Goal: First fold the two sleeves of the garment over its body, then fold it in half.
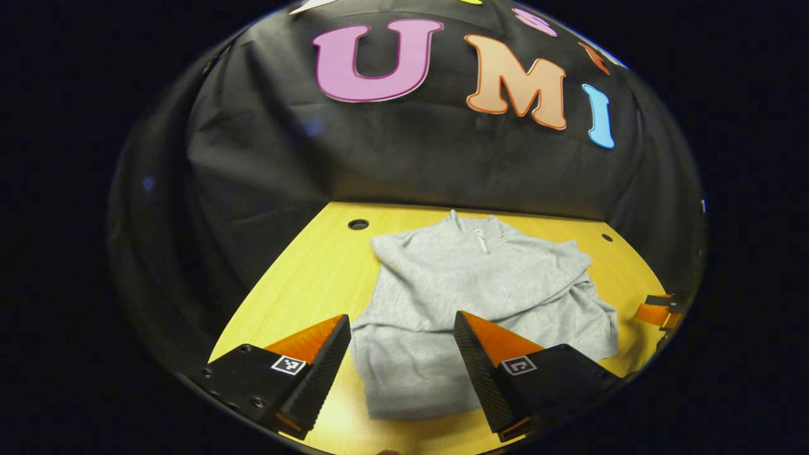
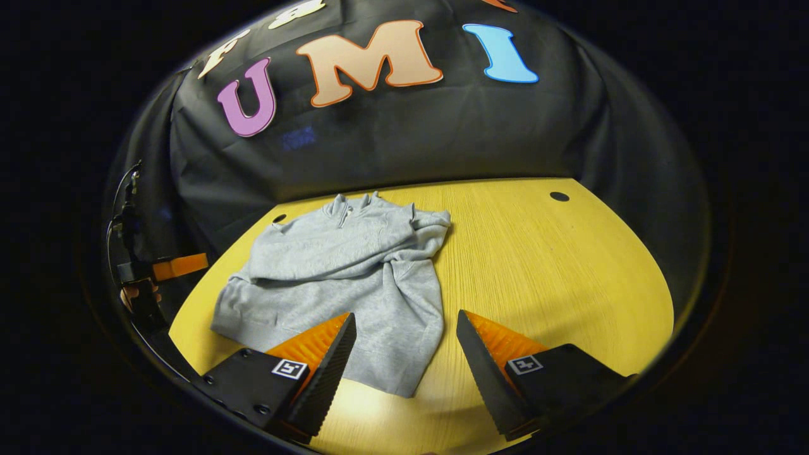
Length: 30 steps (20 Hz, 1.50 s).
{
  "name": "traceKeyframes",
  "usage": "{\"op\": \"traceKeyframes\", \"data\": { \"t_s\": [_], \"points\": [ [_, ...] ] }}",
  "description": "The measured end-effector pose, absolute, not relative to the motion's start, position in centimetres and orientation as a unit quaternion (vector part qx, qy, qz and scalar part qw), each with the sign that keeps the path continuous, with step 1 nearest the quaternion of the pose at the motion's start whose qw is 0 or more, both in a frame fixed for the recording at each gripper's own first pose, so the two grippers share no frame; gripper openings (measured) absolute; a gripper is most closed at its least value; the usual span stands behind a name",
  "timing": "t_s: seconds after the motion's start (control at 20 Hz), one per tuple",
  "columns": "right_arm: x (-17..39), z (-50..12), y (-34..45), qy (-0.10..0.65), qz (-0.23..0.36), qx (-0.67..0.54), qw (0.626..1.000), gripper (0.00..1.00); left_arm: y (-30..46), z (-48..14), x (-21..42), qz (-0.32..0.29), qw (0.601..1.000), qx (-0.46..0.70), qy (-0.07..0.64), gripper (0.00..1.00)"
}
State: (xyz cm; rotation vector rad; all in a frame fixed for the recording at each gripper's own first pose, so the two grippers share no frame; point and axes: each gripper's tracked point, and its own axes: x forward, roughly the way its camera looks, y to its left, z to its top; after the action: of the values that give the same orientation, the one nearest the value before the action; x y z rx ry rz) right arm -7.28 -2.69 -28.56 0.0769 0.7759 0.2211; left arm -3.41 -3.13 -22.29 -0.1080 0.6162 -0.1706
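A grey zip-neck pullover [image 1: 468,297] lies on the yellow table [image 1: 316,265], collar toward the far wall, both sleeves folded across its body. My left gripper [image 1: 402,366] hangs open above the hem's near left part, touching nothing. In the right gripper view the same pullover [image 2: 341,278] lies left of centre on the table [image 2: 556,265]. My right gripper [image 2: 404,370] is open over the hem's near right corner, with nothing between its fingers. The left gripper [image 2: 161,268] and the hand holding it show at that view's left edge; the right gripper [image 1: 660,309] shows at the left gripper view's right edge.
Black cloth walls close the table at the back and sides. Round holes sit near the far corners of the tabletop [image 1: 358,224] [image 2: 559,196]. Bare wood stretches to the right of the garment in the right gripper view.
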Motion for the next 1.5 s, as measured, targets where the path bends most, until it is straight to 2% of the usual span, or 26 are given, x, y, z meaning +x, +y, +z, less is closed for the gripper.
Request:
{"op": "traceKeyframes", "data": {
  "t_s": [0.15, 0.45, 0.5, 0.55, 0.65, 0.85, 1.05, 1.1, 1.2, 1.25, 1.3, 1.35, 1.4, 1.45, 1.5],
  "points": [
    [-8.0, -29.7, -2.1, 0.388, 0.107, 0.026, 0.915, 0.96, -1.1, -25.0, -5.4, -0.064, 0.941, -0.037, 0.331, 0.95],
    [-9.6, -32.8, -1.0, 0.421, 0.105, -0.001, 0.901, 0.99, -1.4, -29.7, -8.3, -0.068, 0.920, -0.057, 0.381, 0.96],
    [-9.8, -33.5, -1.0, 0.428, 0.101, -0.012, 0.898, 0.96, -1.6, -30.4, -8.6, -0.070, 0.916, -0.060, 0.390, 0.95],
    [-10.1, -34.1, -1.3, 0.437, 0.096, -0.023, 0.894, 0.99, -1.9, -30.9, -8.9, -0.074, 0.912, -0.065, 0.398, 0.96],
    [-10.7, -35.2, -1.1, 0.454, 0.092, -0.027, 0.886, 0.96, -2.5, -31.8, -9.3, -0.085, 0.905, -0.069, 0.410, 0.96],
    [-11.5, -36.4, -0.8, 0.478, 0.091, -0.022, 0.873, 0.96, -2.9, -32.9, -9.5, -0.089, 0.903, -0.056, 0.416, 0.98],
    [-11.2, -36.5, -0.7, 0.470, 0.089, -0.033, 0.878, 0.98, -3.0, -32.8, -9.8, -0.083, 0.899, -0.055, 0.426, 0.94],
    [-11.3, -36.5, -0.6, 0.469, 0.091, -0.035, 0.878, 0.96, -3.1, -32.7, -9.6, -0.082, 0.900, -0.055, 0.425, 0.92],
    [-11.4, -36.6, -0.4, 0.476, 0.095, -0.036, 0.873, 0.98, -3.8, -32.9, -9.6, -0.090, 0.898, -0.054, 0.427, 0.85],
    [-11.3, -36.6, -0.3, 0.481, 0.099, -0.037, 0.870, 0.90, -4.1, -32.8, -9.6, -0.097, 0.897, -0.054, 0.429, 0.77],
    [-11.4, -36.7, -0.1, 0.488, 0.105, -0.036, 0.866, 0.90, -4.4, -32.7, -9.5, -0.104, 0.896, -0.052, 0.429, 0.71],
    [-11.3, -36.7, -0.1, 0.491, 0.107, -0.039, 0.864, 0.77, -4.8, -32.7, -9.5, -0.114, 0.894, -0.051, 0.431, 0.62],
    [-11.4, -36.7, 0.0, 0.497, 0.109, -0.044, 0.860, 0.77, -5.0, -32.7, -9.3, -0.121, 0.892, -0.053, 0.433, 0.53],
    [-11.4, -36.7, 0.4, 0.499, 0.118, -0.038, 0.858, 0.77, -5.2, -32.7, -9.1, -0.124, 0.891, -0.055, 0.434, 0.40],
    [-11.3, -36.7, 0.4, 0.499, 0.115, -0.034, 0.858, 0.63, -5.4, -32.6, -9.0, -0.127, 0.889, -0.060, 0.436, 0.35]
  ]
}}
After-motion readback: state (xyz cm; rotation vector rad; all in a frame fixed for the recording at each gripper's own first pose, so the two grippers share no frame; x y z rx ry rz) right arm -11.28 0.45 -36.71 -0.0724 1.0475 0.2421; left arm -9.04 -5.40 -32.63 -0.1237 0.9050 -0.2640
